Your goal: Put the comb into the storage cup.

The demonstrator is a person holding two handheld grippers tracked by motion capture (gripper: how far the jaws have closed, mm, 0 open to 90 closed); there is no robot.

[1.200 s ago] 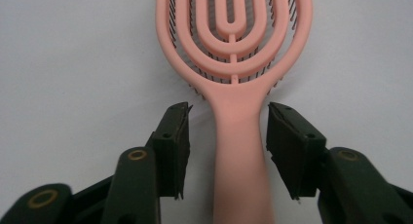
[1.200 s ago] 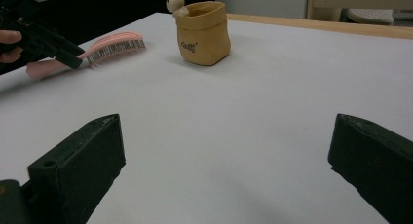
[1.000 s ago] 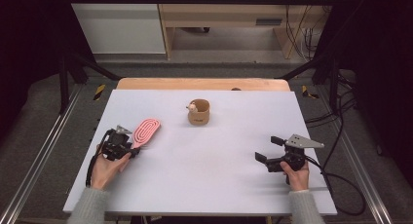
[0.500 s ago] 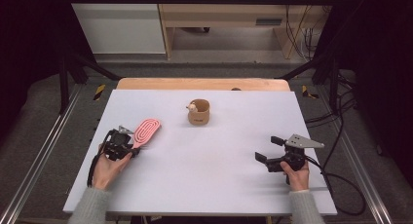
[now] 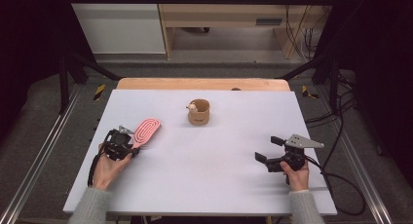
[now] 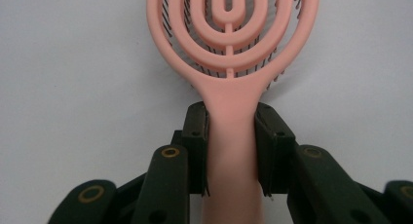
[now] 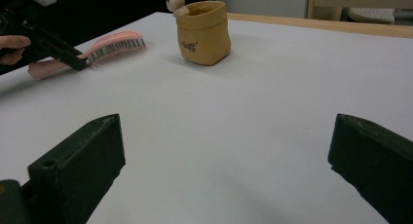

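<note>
Centrally, pink ringed plastic hairbrush [image 6: 229,63], matte white table [image 5: 214,170], tan pouch [image 5: 199,112]

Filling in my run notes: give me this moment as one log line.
left tool: just closed onto hairbrush handle | right tool: open, holding nothing | pot: upright mid-table

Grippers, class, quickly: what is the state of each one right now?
Left gripper: jaws have just been closing, now shut on the pink hairbrush handle.
Right gripper: open, holding nothing, over the table.
</note>
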